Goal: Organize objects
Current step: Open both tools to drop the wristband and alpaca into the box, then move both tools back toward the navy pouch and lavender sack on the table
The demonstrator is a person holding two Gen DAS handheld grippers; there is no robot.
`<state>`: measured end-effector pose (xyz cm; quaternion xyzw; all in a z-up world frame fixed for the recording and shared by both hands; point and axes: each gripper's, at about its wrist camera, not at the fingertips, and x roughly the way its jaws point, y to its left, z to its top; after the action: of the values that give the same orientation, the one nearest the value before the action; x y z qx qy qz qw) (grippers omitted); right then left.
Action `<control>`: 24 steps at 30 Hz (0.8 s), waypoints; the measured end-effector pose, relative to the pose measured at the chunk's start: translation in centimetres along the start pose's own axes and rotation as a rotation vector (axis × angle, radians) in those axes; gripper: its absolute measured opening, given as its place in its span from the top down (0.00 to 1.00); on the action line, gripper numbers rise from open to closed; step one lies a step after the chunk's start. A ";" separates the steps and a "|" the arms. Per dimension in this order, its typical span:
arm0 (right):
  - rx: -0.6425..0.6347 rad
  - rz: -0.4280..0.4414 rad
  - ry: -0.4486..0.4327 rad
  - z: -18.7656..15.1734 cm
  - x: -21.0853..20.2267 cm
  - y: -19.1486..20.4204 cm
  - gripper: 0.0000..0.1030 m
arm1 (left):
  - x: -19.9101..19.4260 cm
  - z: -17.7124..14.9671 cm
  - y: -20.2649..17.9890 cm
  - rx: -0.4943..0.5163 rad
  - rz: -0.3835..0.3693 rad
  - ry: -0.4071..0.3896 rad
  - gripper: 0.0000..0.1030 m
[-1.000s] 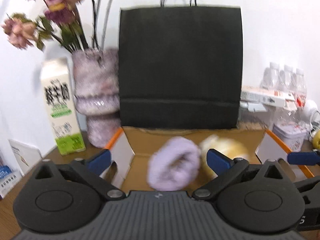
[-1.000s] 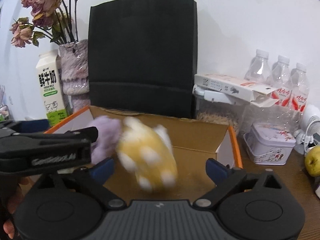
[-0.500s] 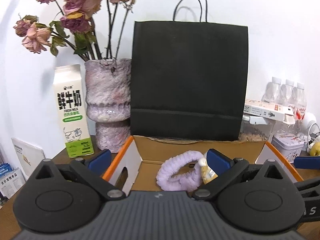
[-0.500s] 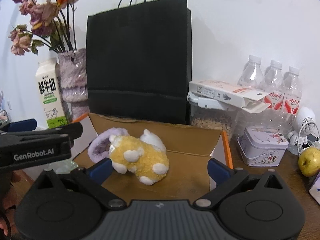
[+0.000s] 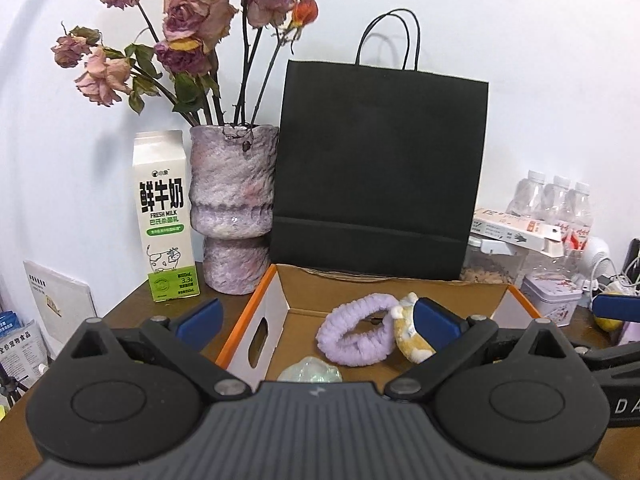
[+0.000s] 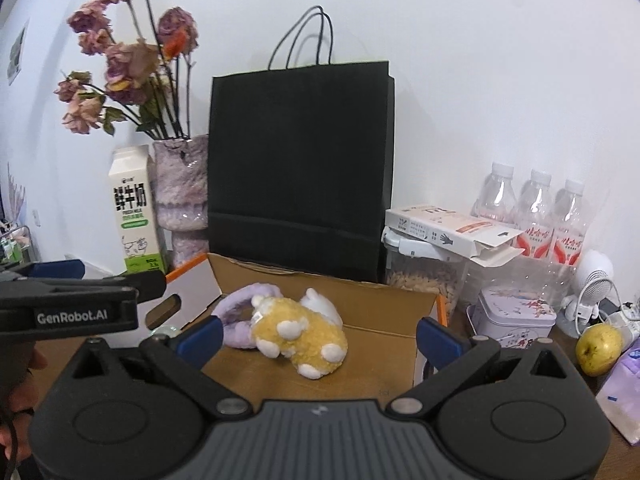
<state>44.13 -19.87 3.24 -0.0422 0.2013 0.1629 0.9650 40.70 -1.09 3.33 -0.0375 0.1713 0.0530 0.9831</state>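
Observation:
An open cardboard box (image 5: 280,300) (image 6: 400,320) with orange edges sits in front of me. On its floor lie a fluffy purple headband (image 5: 352,332) (image 6: 236,312) and a yellow plush toy with white spots (image 6: 304,336) (image 5: 412,340), touching each other. A pale green crinkled thing (image 5: 310,372) lies at the box's near edge. My left gripper (image 5: 316,320) is open above the box's near side, holding nothing. My right gripper (image 6: 318,334) is open too, pulled back over the box, with the plush seen between its fingers but apart from them.
Behind the box stand a black paper bag (image 5: 380,168), a purple vase with dried roses (image 5: 232,208) and a milk carton (image 5: 166,216). At the right are a cereal container (image 6: 424,276), water bottles (image 6: 532,208), a tin (image 6: 516,316), a pear (image 6: 598,346) and a small fan (image 6: 592,292).
The headband and plush dropped from the grippers into the box and came to rest. Both grippers rose and drew back from the box.

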 end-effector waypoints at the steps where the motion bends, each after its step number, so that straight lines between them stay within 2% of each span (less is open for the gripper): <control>1: -0.003 0.000 -0.003 -0.2 -0.4 0.1 0.00 | -0.4 -0.1 0.0 -0.001 -0.001 -0.002 0.00; 11: -0.019 0.008 -0.028 -2.3 -4.8 1.2 0.00 | -5.0 -2.5 1.5 0.012 -0.016 0.023 0.00; 24: -0.026 -0.017 -0.076 -7.4 -11.0 2.6 0.00 | -10.8 -6.8 4.3 0.011 -0.057 0.065 0.00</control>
<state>30.99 -21.77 0.81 -0.0502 0.1618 0.1590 0.9726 27.85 1.53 0.32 -0.0386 0.2020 0.0225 0.9784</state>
